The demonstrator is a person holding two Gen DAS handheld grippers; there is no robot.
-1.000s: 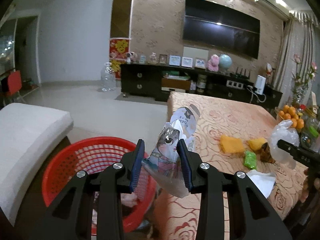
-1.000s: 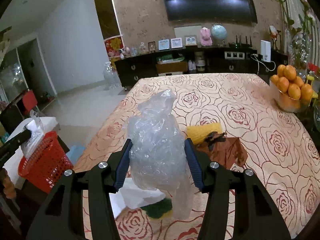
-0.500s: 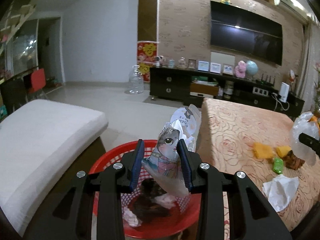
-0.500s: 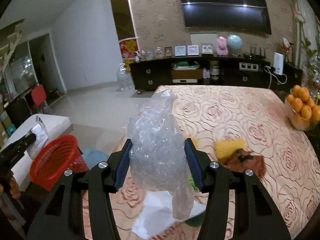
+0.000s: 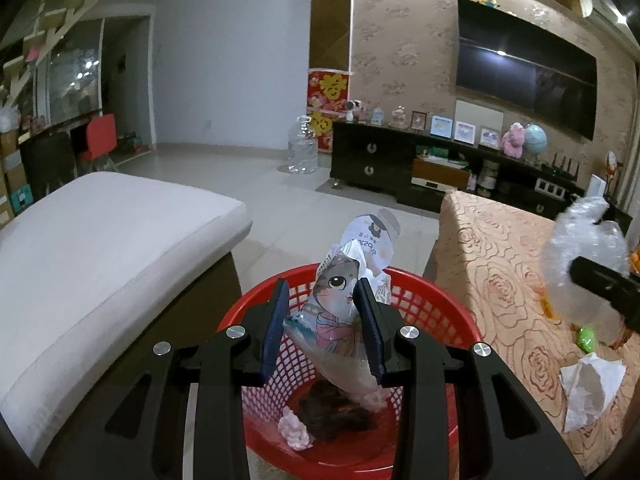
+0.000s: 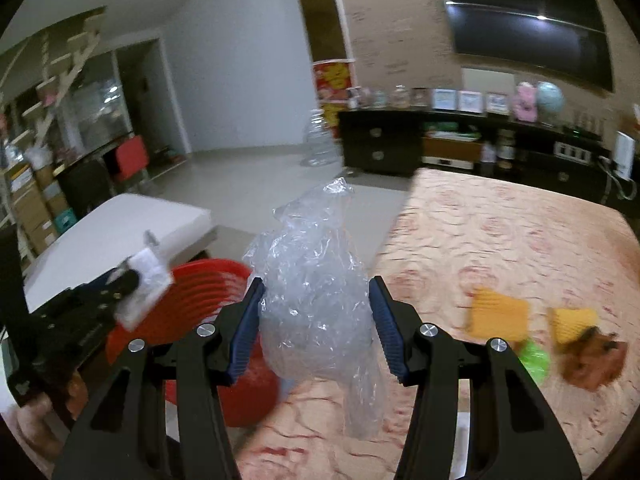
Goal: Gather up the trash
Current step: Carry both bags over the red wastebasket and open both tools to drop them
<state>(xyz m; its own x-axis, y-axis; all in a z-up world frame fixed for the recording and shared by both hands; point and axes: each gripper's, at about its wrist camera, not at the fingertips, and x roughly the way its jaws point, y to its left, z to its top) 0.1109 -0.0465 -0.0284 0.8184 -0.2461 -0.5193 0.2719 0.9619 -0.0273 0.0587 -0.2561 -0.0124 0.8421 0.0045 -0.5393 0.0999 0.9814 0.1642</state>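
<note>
Living room w/ rose-print tablecloth (image 6: pixel 500 240), and left gripper (image 5: pixel 323 326), clenched on crumpled cat-print snack wrapper (image 5: pixel 340 312), hangs over red mesh plastic basket (image 5: pixel 444 312) off table's left edge: release over centre, while right gripper (image 6: pixel 316 326), clamping crinkled clear plastic bag (image 6: pixel 316 296), waits behind.

We see a glossy printed foil snack wrapper (image 5: pixel 340 312) above a red plastic lattice basket (image 5: pixel 436 312), and a crinkled clear plastic bag (image 6: pixel 316 300) that glints. The tabletop (image 6: pixel 500 232) wears a woven rose-patterned cloth, with a crumpled white paper tissue (image 5: pixel 592 384) on it. Each matt black plastic claw (image 5: pixel 322 330) has ribbed blue pads (image 6: pixel 382 324) and shiny metal screws.
</note>
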